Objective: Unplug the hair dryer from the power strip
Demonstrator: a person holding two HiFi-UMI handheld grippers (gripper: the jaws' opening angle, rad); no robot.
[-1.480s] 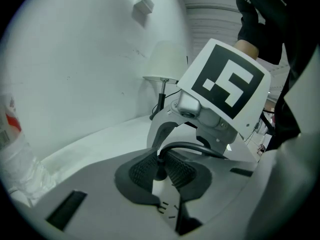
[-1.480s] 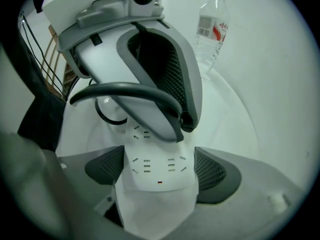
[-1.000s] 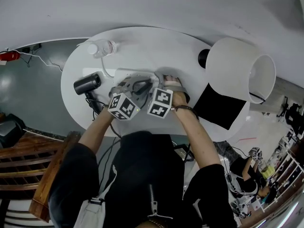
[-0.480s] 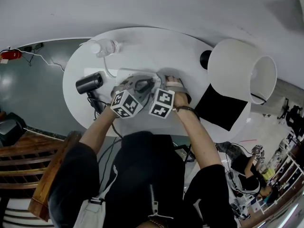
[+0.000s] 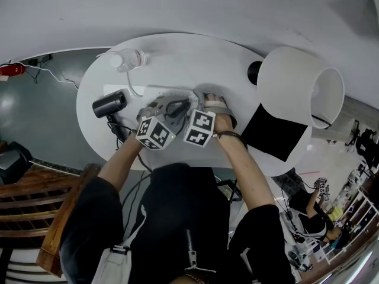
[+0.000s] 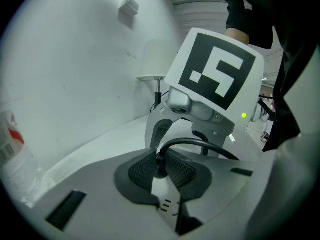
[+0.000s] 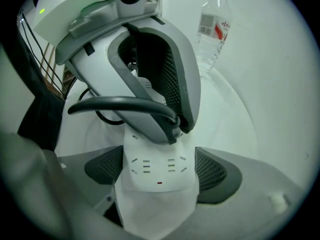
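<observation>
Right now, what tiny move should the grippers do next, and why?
Probably pull the left gripper away from the white plastic power strip: its jaws have just been closing on the black plug seated there, and the right gripper clamps the strip's sides.

Head view looks down; both close gripper views share the power strip [image 7: 157, 179].

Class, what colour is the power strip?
The power strip is white; clearest in the right gripper view.

power strip [image 7: 157, 159]: smooth white plastic; table [image 5: 195, 58]: glossy; bottle [image 7: 212, 24]: clear plastic
</observation>
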